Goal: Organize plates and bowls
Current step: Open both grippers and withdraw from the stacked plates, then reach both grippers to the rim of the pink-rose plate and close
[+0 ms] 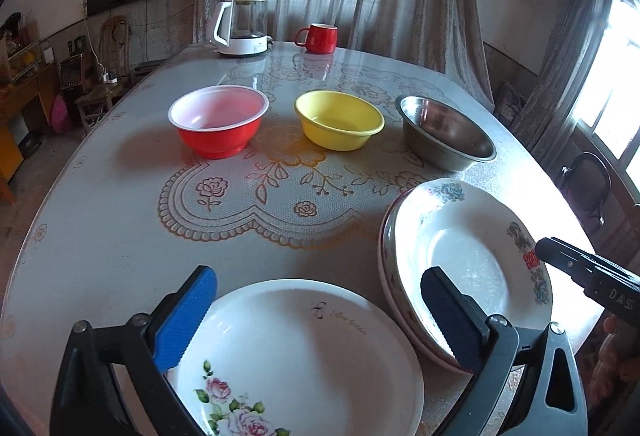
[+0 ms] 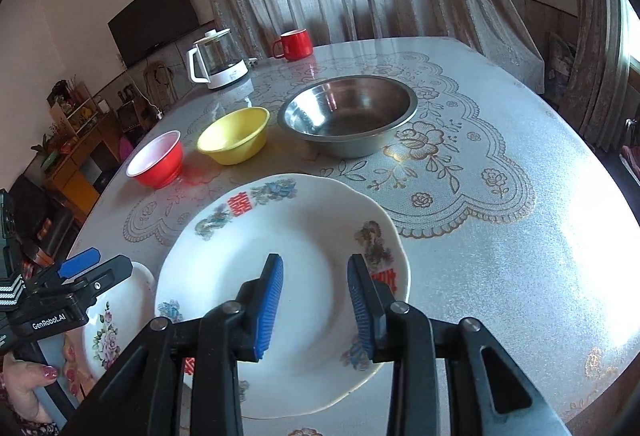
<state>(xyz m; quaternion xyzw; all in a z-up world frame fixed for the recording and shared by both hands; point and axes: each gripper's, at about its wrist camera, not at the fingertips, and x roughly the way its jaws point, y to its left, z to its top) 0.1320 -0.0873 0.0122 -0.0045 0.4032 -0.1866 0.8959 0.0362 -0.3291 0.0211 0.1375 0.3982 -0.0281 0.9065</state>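
My left gripper (image 1: pixel 318 312) stands wide open over a white rose-patterned plate (image 1: pixel 296 356) that lies on the table between its blue pads, untouched. To its right is a stack of flowered plates (image 1: pixel 468 268) with red characters. My right gripper (image 2: pixel 316 300) hovers over that stack's top plate (image 2: pixel 280 236), its pads a little apart with nothing between them. Across the middle of the table stand a red bowl (image 1: pixel 218 120), a yellow bowl (image 1: pixel 340 118) and a steel bowl (image 1: pixel 446 132). The right wrist view shows the left gripper (image 2: pixel 100 268) over the rose plate (image 2: pixel 116 316).
A glass kettle (image 1: pixel 242 26) and a red mug (image 1: pixel 318 38) stand at the table's far edge before the curtains. The oval table (image 1: pixel 120 236) has a lace-print cover. A hand with painted nails (image 2: pixel 36 376) holds the left gripper's handle. Chairs and cabinets stand left of the table.
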